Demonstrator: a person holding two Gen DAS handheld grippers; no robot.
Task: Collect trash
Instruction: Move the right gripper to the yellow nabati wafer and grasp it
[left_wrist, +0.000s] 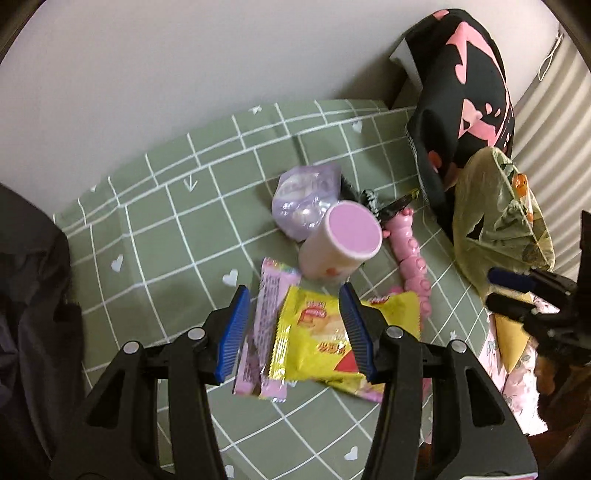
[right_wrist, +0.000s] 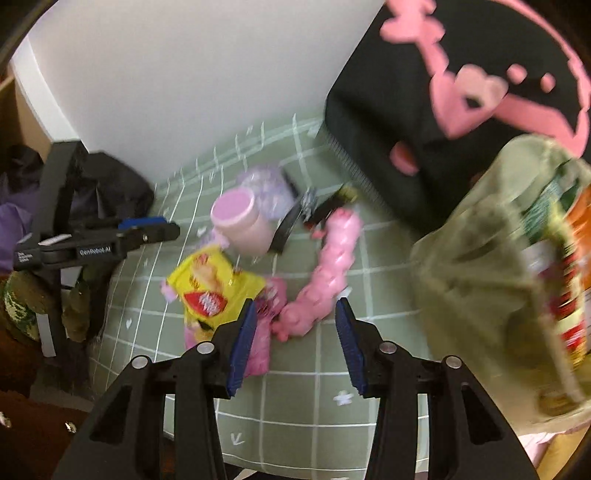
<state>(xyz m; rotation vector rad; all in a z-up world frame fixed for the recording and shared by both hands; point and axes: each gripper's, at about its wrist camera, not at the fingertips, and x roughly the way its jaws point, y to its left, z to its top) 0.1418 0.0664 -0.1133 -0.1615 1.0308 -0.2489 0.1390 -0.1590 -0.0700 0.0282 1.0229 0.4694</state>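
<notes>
Litter lies clustered on a green grid-patterned bedsheet (left_wrist: 155, 206) beside a white wall. The left gripper (left_wrist: 293, 325) hovers with its blue ribbed pads spread apart, empty, straddling the yellow snack packet (left_wrist: 325, 339) from above; this stance likely serves to pinch the packet's crinkled foil across its width. Just left of the packet, and partly under it, lies a pink wrapper (left_wrist: 266, 325), flat and glossy. Beyond them a pink-topped cylindrical cup (left_wrist: 340, 240) lies tipped on its side, touching a crumpled lilac plastic bag (left_wrist: 303, 199); a segmented pink toy (left_wrist: 410, 258), smooth and knobbly, runs alongside to the right. The right gripper (right_wrist: 295, 332) also stands released and holds nothing, its pads framing the near end of the toy. A translucent olive-green trash bag (right_wrist: 491, 280), thin and slack, hangs at the right with printed wrappers showing through its film, presumably kept close so that items travel a short way; what supports it cannot be told. A black cushion with pink print (left_wrist: 465, 96) leans behind it. Nothing on the sheet is yet grasped, so collection appears partly done
</notes>
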